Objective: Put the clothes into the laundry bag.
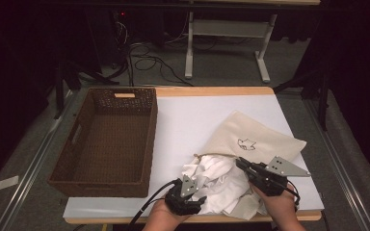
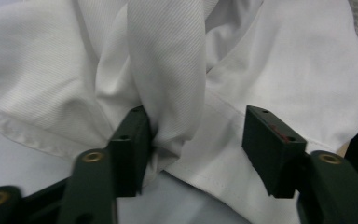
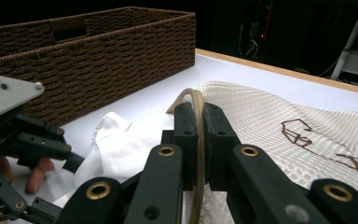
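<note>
Left gripper [image 2: 196, 135] first: stands half open, with a hanging fold of the white cloth [image 2: 284, 70] between the jaws, touching one pad and clear of the other, so grips nothing. Right gripper [image 3: 200, 116] next: clamped shut on the tan drawstring cord [image 3: 196, 100] at the mouth of the cloth bag [image 3: 270, 116], holding that mouth up. Seen from the high view, sits with the right gripper [image 1: 238, 161] right at the bag's [image 1: 260, 137] mouth and the left gripper [image 1: 198, 198] well short of it, on the near side. Between them lies the white cloth [image 1: 221, 185], heaped just outside the mouth, its bulk running from the near table edge up to the cord [image 1: 212, 155]. Looks like stuffing the cloth into the bag; calls for closing the left gripper on that fold and pushing it away from the person, toward the mouth, along the bag's long axis, which slants off to the far right. Nearer to the loose cloth: the left hand. Given by the left gripper view: the gap beside the free pad. Given by the high view: the brown woven basket [image 1: 151, 139], well off to the left of the bag.
</note>
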`<action>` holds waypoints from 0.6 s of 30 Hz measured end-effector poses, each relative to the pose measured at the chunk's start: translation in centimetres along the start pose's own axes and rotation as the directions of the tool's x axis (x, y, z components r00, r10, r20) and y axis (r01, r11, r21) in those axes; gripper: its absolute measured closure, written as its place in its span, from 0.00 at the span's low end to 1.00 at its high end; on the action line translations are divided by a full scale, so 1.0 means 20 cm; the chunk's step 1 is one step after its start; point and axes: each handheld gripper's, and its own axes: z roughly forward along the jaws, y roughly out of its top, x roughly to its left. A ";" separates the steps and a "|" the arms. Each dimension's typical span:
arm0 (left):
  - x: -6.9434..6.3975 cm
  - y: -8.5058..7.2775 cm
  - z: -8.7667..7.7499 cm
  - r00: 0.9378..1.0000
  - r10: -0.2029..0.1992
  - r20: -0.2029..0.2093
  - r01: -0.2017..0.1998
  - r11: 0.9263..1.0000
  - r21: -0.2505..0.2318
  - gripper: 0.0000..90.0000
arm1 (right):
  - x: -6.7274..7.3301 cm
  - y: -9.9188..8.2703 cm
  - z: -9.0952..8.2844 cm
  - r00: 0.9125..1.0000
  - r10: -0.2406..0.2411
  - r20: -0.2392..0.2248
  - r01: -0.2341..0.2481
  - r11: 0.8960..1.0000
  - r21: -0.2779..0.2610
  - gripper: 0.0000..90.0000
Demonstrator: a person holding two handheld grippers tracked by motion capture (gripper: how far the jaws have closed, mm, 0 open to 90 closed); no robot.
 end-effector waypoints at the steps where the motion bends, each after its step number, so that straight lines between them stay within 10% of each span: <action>1: 0.00 0.00 0.00 1.000 -0.003 0.000 0.003 1.000 -0.002 0.53 | 0.00 0.00 0.00 1.000 0.000 0.001 0.000 1.000 0.000 0.96; 6: -0.03 -0.01 0.00 1.000 0.003 0.028 -0.003 1.000 -0.020 0.84 | 0.00 0.00 0.00 1.000 0.006 0.003 -0.006 1.000 0.000 0.96; 18: 0.00 0.03 -0.03 0.995 -0.071 0.066 0.076 0.995 -0.071 0.91 | 0.00 0.00 0.00 1.000 0.007 0.003 -0.007 1.000 -0.004 0.96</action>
